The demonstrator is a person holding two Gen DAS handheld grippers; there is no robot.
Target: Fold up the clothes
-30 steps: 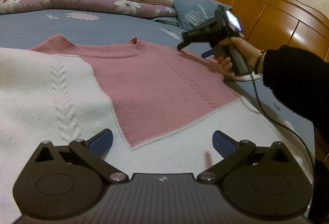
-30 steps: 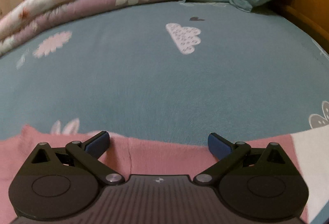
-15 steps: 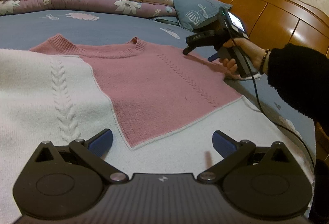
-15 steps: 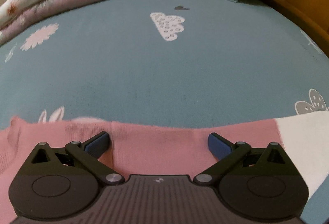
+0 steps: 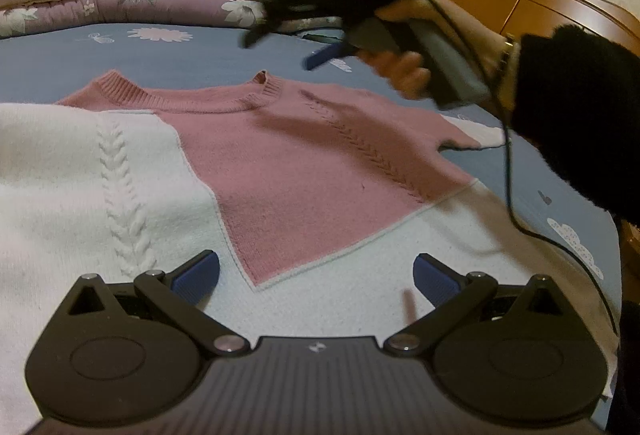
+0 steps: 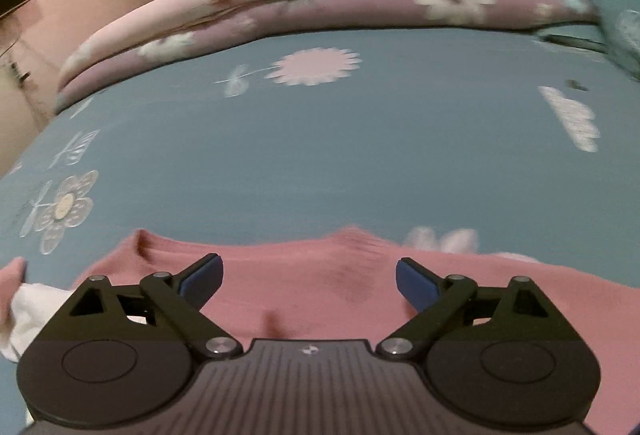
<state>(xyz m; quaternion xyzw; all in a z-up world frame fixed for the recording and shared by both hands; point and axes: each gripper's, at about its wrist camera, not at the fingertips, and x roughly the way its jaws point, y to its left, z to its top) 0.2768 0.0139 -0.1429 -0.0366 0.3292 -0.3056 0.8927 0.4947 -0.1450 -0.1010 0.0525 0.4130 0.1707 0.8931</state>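
Across the middle of the left wrist view, the sweater [image 5: 304, 171] lies flat on the blue bedsheet [image 5: 168, 59], its white half toward the left and lower part of the frame, its pink half in the centre and right, the ribbed collar [image 5: 192, 95] toward the upper centre. At the right edge of the garment a short stub of white cuff [image 5: 476, 131] shows beside the pink, which suggests the sleeve there is already tucked in, though how it lies cannot be told for certain. The left gripper [image 5: 316, 275] sits at the bottom centre, jaws wide, with nothing between them, low over the white knit. In the upper right the right gripper [image 5: 284, 49], blurred and held in a hand [image 5: 404, 63], is lifted clear of the sweater; its jaws have just been closing a little yet stand wide and empty. In its own view the right gripper [image 6: 308, 277] hangs over the pink shoulder near the collar. By this reading the folding is at an early stage: the body is spread and smoothed, while the main folds of the body remain to be made.
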